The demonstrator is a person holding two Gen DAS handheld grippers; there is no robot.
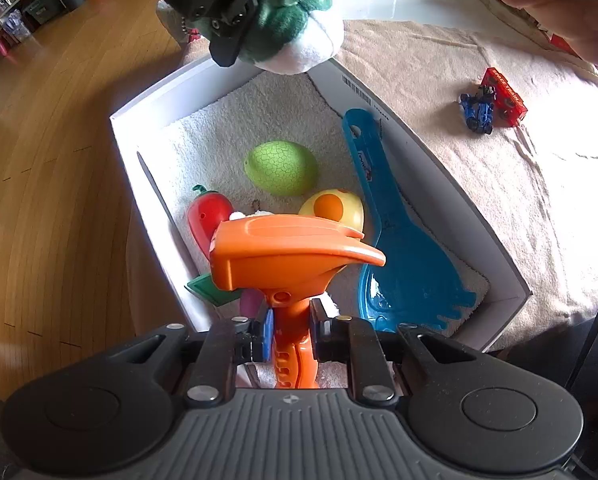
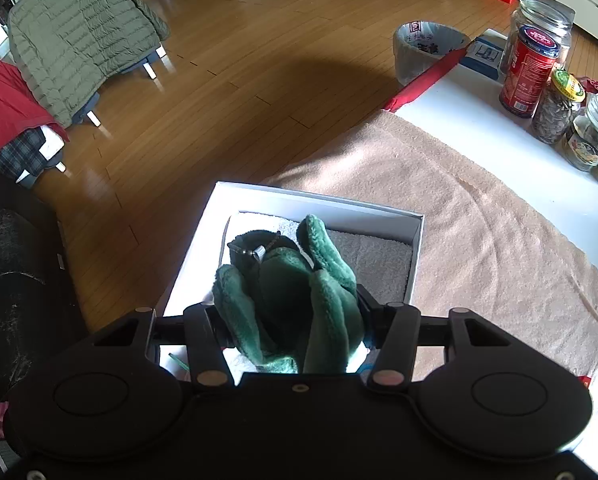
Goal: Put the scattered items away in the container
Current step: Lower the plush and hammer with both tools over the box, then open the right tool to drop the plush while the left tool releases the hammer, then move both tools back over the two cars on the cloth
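My left gripper (image 1: 291, 336) is shut on the handle of an orange toy shovel (image 1: 291, 256), held over the near end of the white box (image 1: 151, 160). Inside the box lie a green egg (image 1: 281, 168), a yellow egg with orange spots (image 1: 335, 208), a red pepper toy (image 1: 205, 216) and a blue scoop (image 1: 395, 260) on a white towel. My right gripper (image 2: 291, 320) is shut on a green and white plush toy (image 2: 295, 292) over the box (image 2: 319, 200); in the left wrist view this plush toy (image 1: 295, 20) hangs above the far end.
A blue toy car (image 1: 477, 108) and a red toy truck (image 1: 505, 96) sit on the beige towel (image 1: 479, 184) right of the box. Several jars (image 2: 535, 68) stand on the white table at the far right. A bin (image 2: 423, 52) stands on the wooden floor beyond the table edge.
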